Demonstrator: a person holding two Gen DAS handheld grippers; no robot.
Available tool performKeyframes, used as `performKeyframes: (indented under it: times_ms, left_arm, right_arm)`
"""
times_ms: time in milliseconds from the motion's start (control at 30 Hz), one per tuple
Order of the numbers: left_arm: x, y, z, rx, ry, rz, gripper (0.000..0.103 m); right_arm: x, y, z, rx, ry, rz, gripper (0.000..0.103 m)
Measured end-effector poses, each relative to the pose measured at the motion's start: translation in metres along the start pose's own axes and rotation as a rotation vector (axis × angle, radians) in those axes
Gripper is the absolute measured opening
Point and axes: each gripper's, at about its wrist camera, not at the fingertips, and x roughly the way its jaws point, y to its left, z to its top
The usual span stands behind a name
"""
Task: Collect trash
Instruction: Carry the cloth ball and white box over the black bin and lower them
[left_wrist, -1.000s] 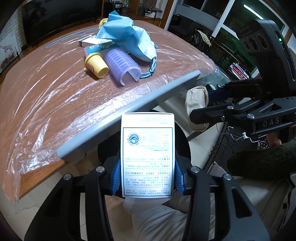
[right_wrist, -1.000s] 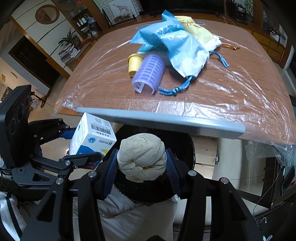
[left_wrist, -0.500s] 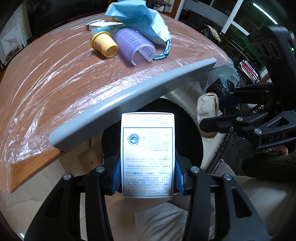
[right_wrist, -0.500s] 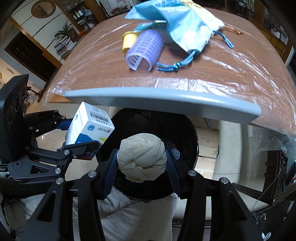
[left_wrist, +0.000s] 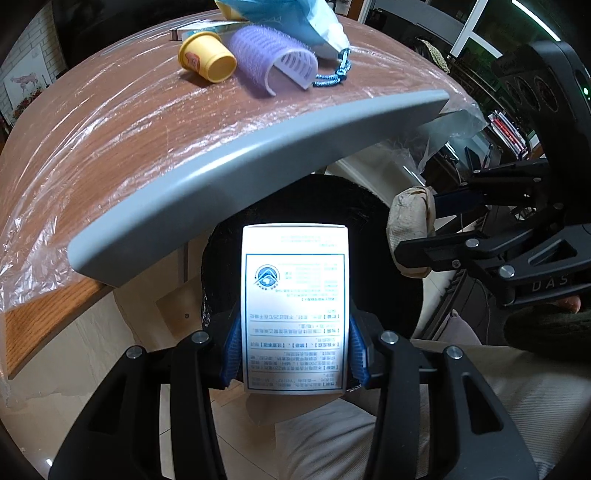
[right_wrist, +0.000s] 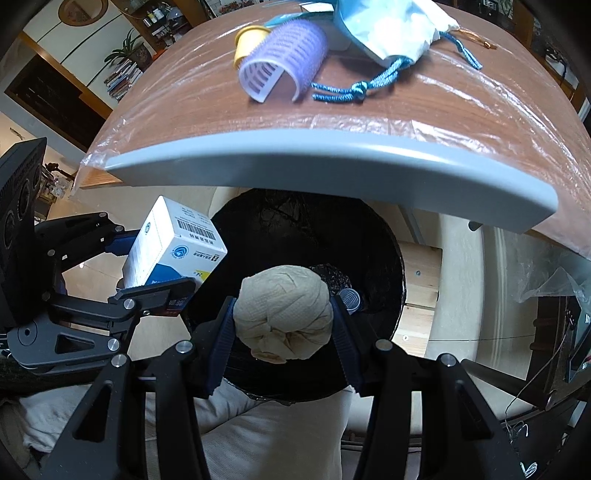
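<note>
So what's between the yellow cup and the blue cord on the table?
The purple hair roller lies between the yellow cup and the blue cord, seen in both wrist views.

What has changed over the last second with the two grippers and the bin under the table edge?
Both grippers have sunk toward the black bin: the table edge has slid up the frame and the bin mouth looms larger. Nothing was let go. The left gripper still clamps the white box, the right gripper the crumpled paper ball. The purple roller, yellow cup and blue bag lie untouched.
</note>
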Motion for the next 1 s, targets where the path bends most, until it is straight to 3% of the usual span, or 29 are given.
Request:
performKeyframes:
  times_ms: [1000]
  left_arm:
    - [0.057,-0.005,-0.002,0.022,0.077,0.086,0.048]
  right_arm:
    - [0.039,-0.008,0.002,0.002,0.026,-0.037,0.05]
